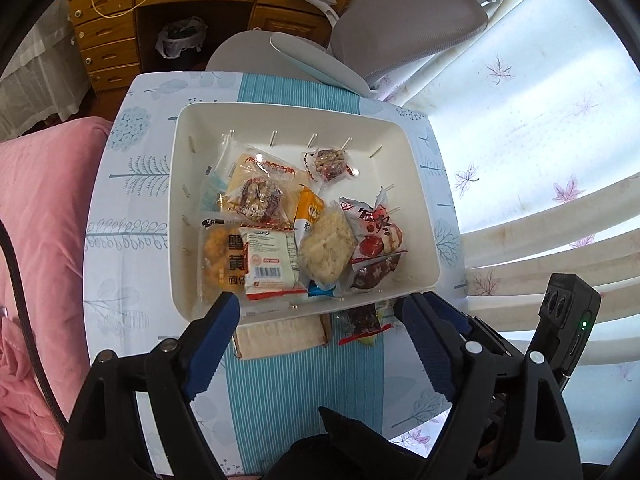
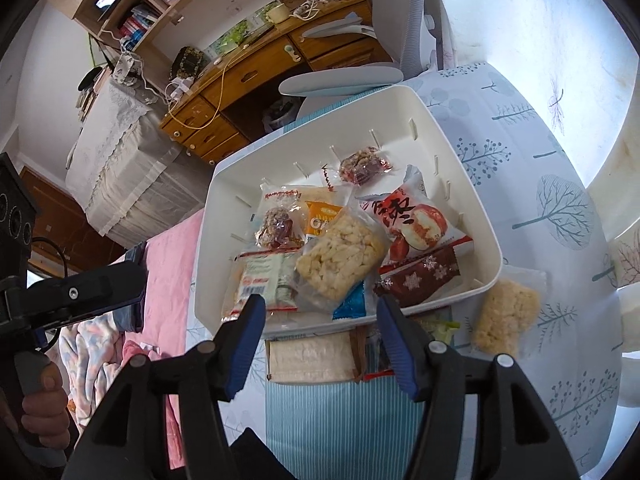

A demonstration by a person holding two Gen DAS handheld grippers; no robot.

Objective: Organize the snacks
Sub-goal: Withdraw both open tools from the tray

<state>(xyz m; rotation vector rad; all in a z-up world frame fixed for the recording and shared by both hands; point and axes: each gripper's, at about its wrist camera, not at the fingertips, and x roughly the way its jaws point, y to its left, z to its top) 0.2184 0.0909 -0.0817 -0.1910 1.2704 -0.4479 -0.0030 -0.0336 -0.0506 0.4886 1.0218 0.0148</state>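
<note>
Plainly, both sets of tongs are spread and hold nothing: the left tongs (image 1: 318, 320) and the right tongs (image 2: 318, 324) each hover over the near rim of the white rectangular plastic bin (image 2: 432, 120), with no packet between their blue pads.

The bin sits on the worktop (image 2: 520, 168), which is covered in a tree-print cloth, and already holds a loose heap of wrapped snacks. Still outside it are a pale puffed-rice bar in clear wrap (image 2: 506, 318), lying on the cloth just beside the bin's near right corner, a flat cream wafer packet (image 2: 310, 360) tucked against the near wall, and a dark red-edged packet (image 1: 362, 320) next to that.

The risks, as I judge them: the puffed-rice bar in the bin (image 2: 340, 254) rides high on the heap, so another packet dropped on top could slide or push one over the low near rim. The wafer packet lies so tight to the wall that a pad may catch the bin and shove it.

The outside rice bar's long axis runs from the bin's corner towards the near edge, tilted slightly.
</note>
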